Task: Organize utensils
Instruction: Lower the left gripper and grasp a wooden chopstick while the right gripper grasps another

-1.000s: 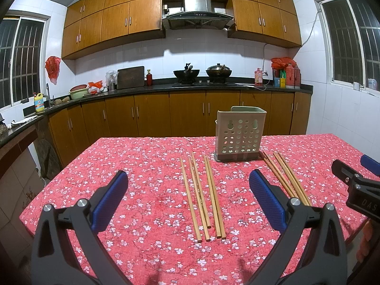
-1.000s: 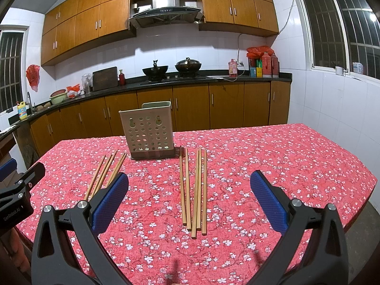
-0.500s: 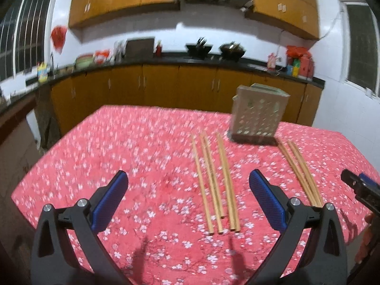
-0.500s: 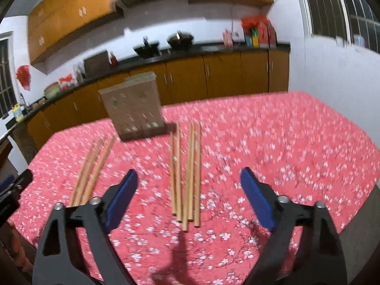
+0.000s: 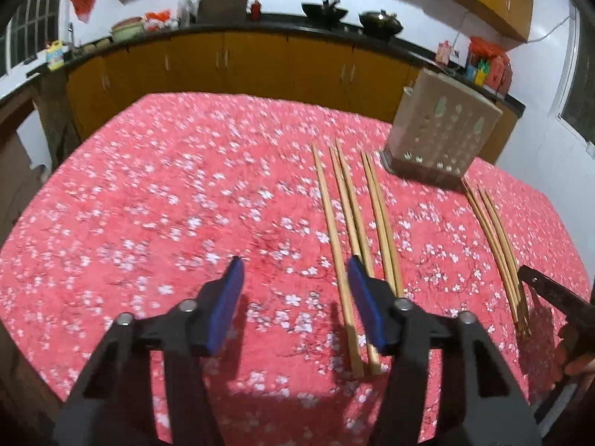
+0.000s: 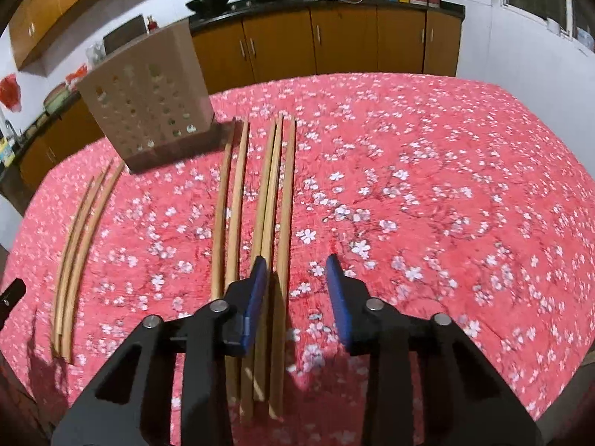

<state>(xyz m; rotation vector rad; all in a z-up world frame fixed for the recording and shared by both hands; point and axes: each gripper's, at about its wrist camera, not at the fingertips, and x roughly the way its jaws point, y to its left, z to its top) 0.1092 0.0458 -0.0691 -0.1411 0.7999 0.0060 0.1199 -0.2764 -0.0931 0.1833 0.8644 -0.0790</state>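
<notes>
Several wooden chopsticks [image 5: 349, 230] lie side by side on the red floral tablecloth [image 5: 167, 200]; a second bunch [image 5: 498, 249] lies to their right. A beige perforated utensil holder [image 5: 442, 137] stands behind them. My left gripper [image 5: 295, 286] hovers low, open and empty, its right finger over the near ends of the left bunch. In the right wrist view, my right gripper [image 6: 297, 278] is open over the near ends of its chopstick bunch [image 6: 271, 204], the rightmost stick between the jaws. The holder [image 6: 145, 100] and the other bunch [image 6: 80, 238] lie to the left.
Kitchen cabinets and a dark counter [image 5: 260, 33] with woks and bottles run behind the table. The table's near edge [image 5: 297, 416] is just below both grippers. The other gripper's tip [image 5: 550, 293] shows at the right edge of the left wrist view.
Both grippers have tilted down and moved close to the table over the chopsticks' near ends. Both sets of jaws have narrowed from wide open to partly open.
</notes>
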